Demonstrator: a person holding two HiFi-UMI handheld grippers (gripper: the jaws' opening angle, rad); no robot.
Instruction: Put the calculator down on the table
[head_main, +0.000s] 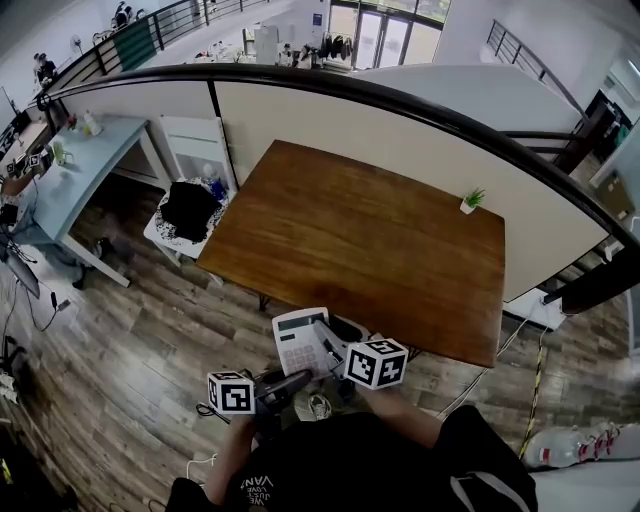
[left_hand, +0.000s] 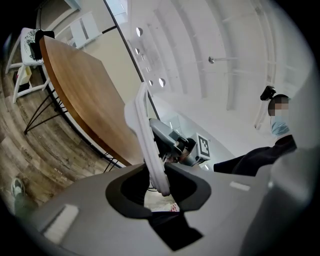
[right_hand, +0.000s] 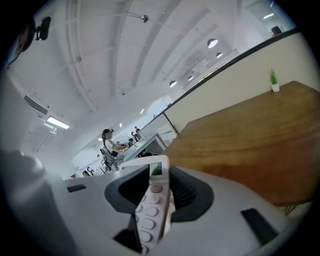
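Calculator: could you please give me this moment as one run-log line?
calculator: off table, short of near edge | left tool: shut on calculator | right tool: shut on calculator

Left tongs (head_main: 303, 377) and right tongs (head_main: 335, 350) side by side, both tight on the calculator (head_main: 295, 338)

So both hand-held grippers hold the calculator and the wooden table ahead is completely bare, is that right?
Not quite: the table is not bare; a potted plant stands near its far right corner, as the head view shows. The rest is right.
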